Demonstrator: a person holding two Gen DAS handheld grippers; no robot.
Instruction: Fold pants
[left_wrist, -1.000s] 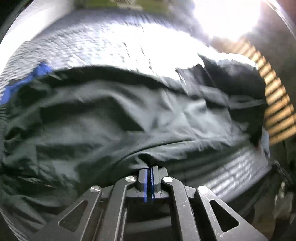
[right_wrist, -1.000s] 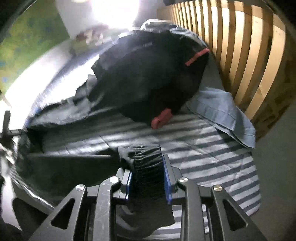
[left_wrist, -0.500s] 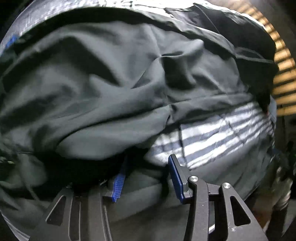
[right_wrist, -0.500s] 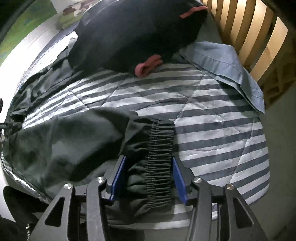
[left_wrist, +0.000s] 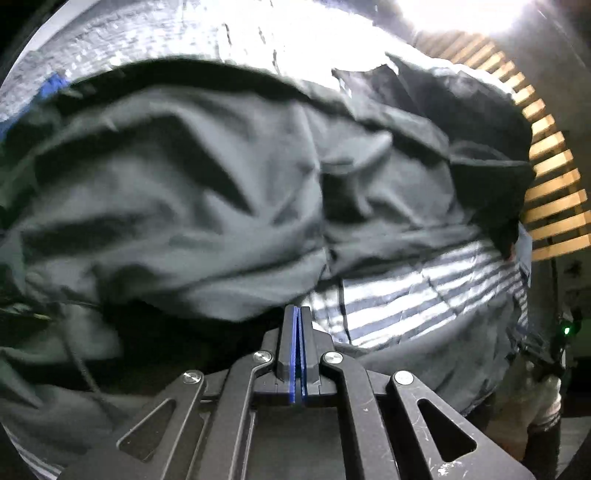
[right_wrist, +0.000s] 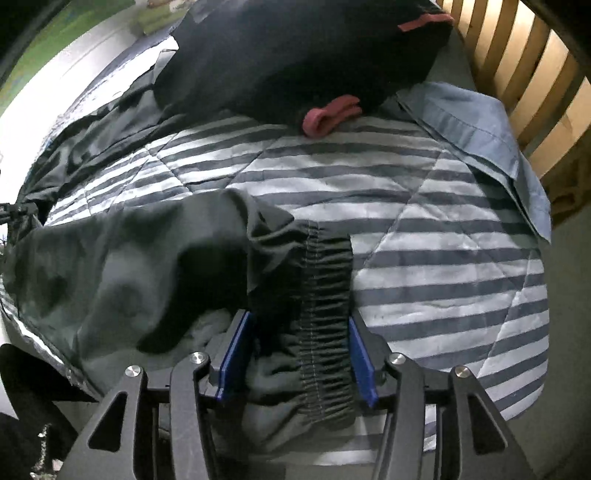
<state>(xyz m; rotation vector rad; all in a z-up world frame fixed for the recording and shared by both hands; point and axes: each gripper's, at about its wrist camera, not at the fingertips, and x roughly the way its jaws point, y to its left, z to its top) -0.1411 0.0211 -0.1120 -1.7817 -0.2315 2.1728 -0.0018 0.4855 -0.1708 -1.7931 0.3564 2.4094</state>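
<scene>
Dark grey-green pants (left_wrist: 184, 206) lie crumpled across a striped quilt (left_wrist: 406, 295). My left gripper (left_wrist: 297, 314) is shut at the near edge of the fabric, its blue pads pressed together with no cloth showing between them. In the right wrist view, the pants (right_wrist: 122, 266) spread to the left and their gathered elastic waistband (right_wrist: 325, 295) rests on the quilt (right_wrist: 424, 229). My right gripper (right_wrist: 298, 321) stands open around that waistband. The band lies loose between the two blue pads (right_wrist: 236, 350).
A black garment with red trim (right_wrist: 295, 48) is heaped at the far side of the bed. A blue-grey cloth (right_wrist: 480, 122) lies to its right, by the wooden slats (right_wrist: 535, 74). The quilt's near edge drops off below the grippers.
My left gripper opened over the pants and closed again, ending at the fabric's near edge. My right gripper sank to the quilt with the waistband and spread its jaws wider.
</scene>
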